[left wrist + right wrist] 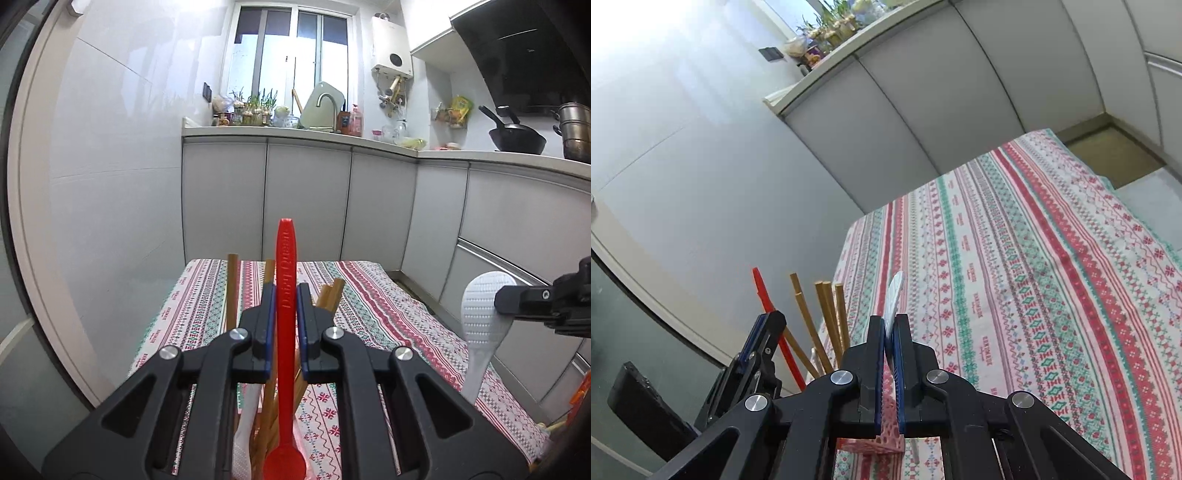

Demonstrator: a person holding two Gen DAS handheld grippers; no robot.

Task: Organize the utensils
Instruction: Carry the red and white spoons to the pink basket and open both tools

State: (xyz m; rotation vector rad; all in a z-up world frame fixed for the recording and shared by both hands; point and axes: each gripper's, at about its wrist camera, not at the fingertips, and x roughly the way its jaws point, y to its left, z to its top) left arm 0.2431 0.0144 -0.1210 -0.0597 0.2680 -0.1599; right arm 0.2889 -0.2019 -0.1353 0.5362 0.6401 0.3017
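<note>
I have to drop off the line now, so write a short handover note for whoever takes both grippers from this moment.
Left gripper: jaws shut on the red spoon, handle pointing up, bowl low near the camera.
Right gripper: jaws shut on the white rice paddle, held above the tablecloth.
Chopsticks stand bunched beside the red spoon; their holder is hidden.
Done: both utensils are gripped.
Left: set each down in its place; neither is released yet.
</note>
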